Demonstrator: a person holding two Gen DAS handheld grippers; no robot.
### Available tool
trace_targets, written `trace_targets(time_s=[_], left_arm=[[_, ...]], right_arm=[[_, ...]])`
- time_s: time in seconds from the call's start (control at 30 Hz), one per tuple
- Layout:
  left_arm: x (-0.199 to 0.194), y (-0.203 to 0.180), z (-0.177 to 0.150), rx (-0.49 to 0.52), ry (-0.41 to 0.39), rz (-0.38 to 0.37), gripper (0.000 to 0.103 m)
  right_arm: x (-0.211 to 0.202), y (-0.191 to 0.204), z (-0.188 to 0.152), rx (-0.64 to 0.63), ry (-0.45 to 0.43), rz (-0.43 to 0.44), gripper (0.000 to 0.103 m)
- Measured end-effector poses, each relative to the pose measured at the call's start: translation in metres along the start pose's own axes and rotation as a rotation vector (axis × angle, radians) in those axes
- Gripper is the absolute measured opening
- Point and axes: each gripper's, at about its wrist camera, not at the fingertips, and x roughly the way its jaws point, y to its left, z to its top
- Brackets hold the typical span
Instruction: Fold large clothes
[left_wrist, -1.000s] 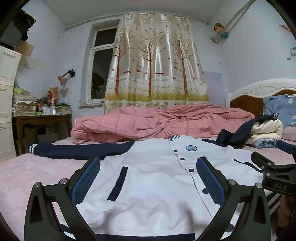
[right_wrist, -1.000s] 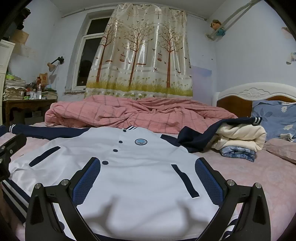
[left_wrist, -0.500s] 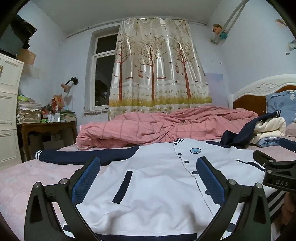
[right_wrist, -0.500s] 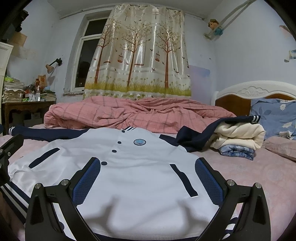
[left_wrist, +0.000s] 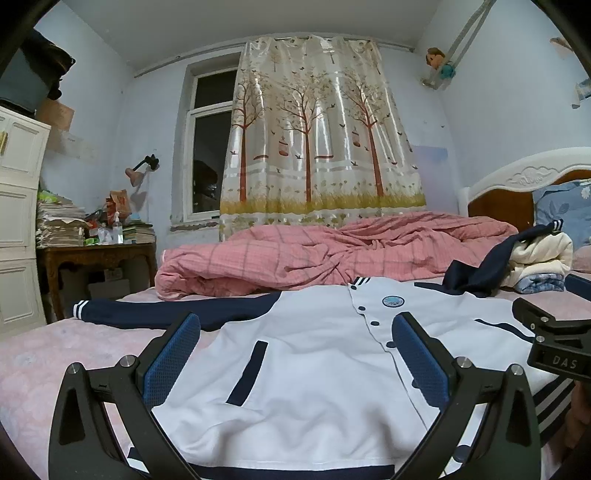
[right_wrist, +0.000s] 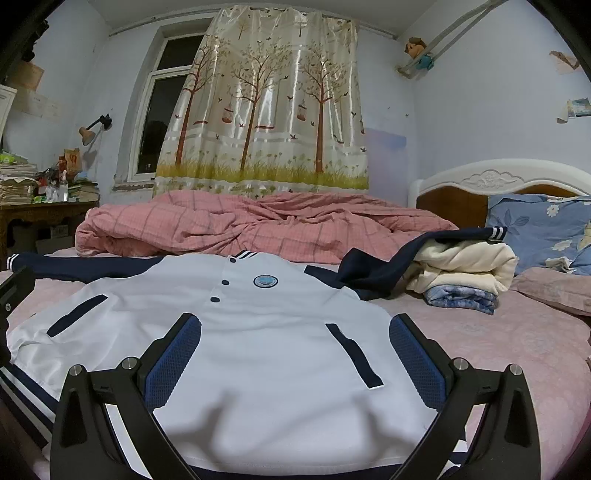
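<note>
A white baseball jacket with navy sleeves, navy pocket welts and a round blue chest badge lies flat, front up, on the pink bed. Its left sleeve stretches out straight; its right sleeve lies draped up over a pile of folded clothes. My left gripper hovers open over the hem on the jacket's left half. Over the right half my right gripper is open too, with nothing between its fingers. The right gripper's tip shows at the edge of the left wrist view.
A rumpled pink checked quilt lies behind the jacket. Folded cream and blue clothes and a blue flowered pillow sit near the headboard. A cluttered wooden table and white cabinet stand left of the bed.
Both views have tilted up slightly and drawn back a little from the jacket. The jacket has not moved and both grippers stay open.
</note>
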Motion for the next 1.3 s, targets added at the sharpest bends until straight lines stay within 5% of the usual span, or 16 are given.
trace_targets(time_s=[1.3], left_arm=[[-0.025,-0.010,-0.005,0.033,-0.065,0.028,0.103]], right_arm=[[-0.004,0.004,-0.003,-0.024,0.001,0.001,0.103]])
